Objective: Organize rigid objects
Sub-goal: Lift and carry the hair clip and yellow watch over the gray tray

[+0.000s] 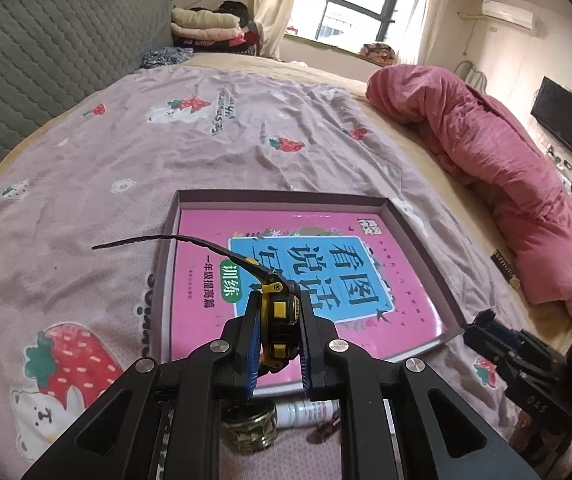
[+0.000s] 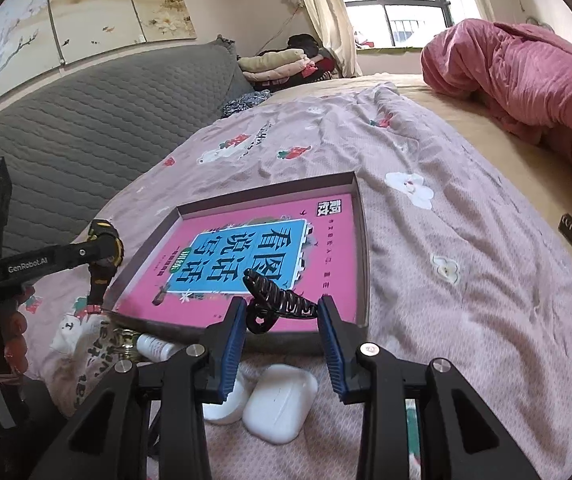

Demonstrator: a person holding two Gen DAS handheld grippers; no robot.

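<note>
On the bed (image 1: 246,128), over the strawberry sheet (image 2: 425,240), we have a shallow tray (image 1: 286,197) with a pink book (image 2: 337,232) flat on its floor, and that tray is where we judge both held things should go.

Our left gripper (image 1: 278,328) is clamped tight on a black-and-yellow watch (image 1: 280,312), its strap sticking out over the tray's near left corner. Our right gripper (image 2: 282,336) has its jaws about half open, pressed on a black hair clip (image 2: 276,300) above the tray's near edge.

To do this well, we should carry each thing well past the tray wall before lowering, set the watch toward the left and the clip toward the right so our grippers stay apart, and release only once each rests on the book.

Just short of the tray lie two white earbud cases (image 2: 280,400), a small white bottle (image 1: 305,412) and a jar (image 1: 250,426), still waiting.
</note>
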